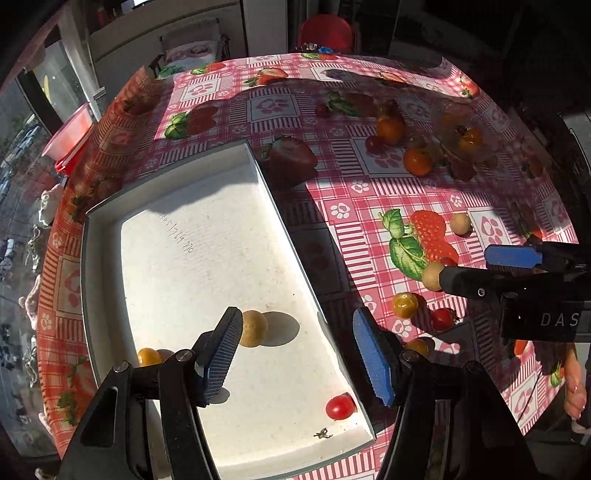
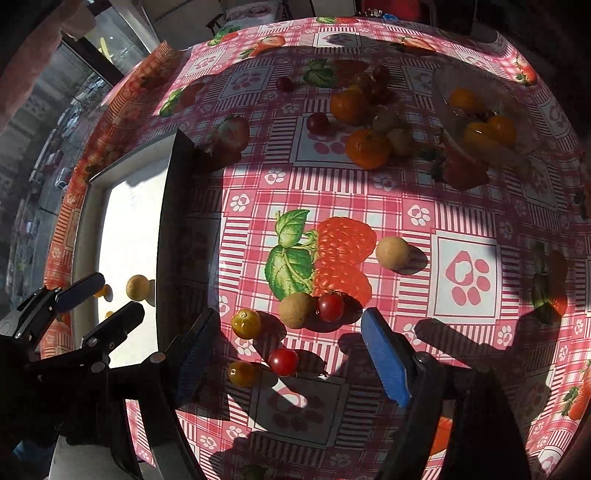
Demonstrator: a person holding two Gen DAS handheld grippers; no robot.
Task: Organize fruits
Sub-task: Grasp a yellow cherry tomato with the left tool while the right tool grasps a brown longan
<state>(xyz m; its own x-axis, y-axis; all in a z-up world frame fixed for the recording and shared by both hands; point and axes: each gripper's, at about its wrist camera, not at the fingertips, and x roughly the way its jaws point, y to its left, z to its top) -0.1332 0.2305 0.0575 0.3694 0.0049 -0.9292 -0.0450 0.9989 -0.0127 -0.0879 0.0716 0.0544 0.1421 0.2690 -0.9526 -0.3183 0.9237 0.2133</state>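
Observation:
My left gripper (image 1: pixel 295 350) hovers open over the white tray (image 1: pixel 207 236), with nothing between its fingers. In the tray lie a tan round fruit (image 1: pixel 253 328), a yellow cherry tomato (image 1: pixel 149 357) and a red cherry tomato (image 1: pixel 340 407). My right gripper (image 2: pixel 291 343) stands open above the checked tablecloth (image 2: pixel 461 280), right of the tray (image 2: pixel 125 229). Below it lie a red tomato (image 2: pixel 283 362), two yellow tomatoes (image 2: pixel 241 373) (image 2: pixel 246 324), a tan fruit (image 2: pixel 295 310) and another red tomato (image 2: pixel 330 306), none of them gripped. A second tan fruit (image 2: pixel 392 252) lies farther out.
Farther back sit two oranges (image 2: pixel 368 148) (image 2: pixel 347 106), dark grapes (image 2: pixel 317 122) and green ones (image 2: pixel 400 140). A clear glass bowl (image 2: pixel 517 122) with orange fruit stands at the back right. A red chair (image 1: pixel 325 33) is beyond the table. A person's hand (image 1: pixel 574 391) shows at the right edge.

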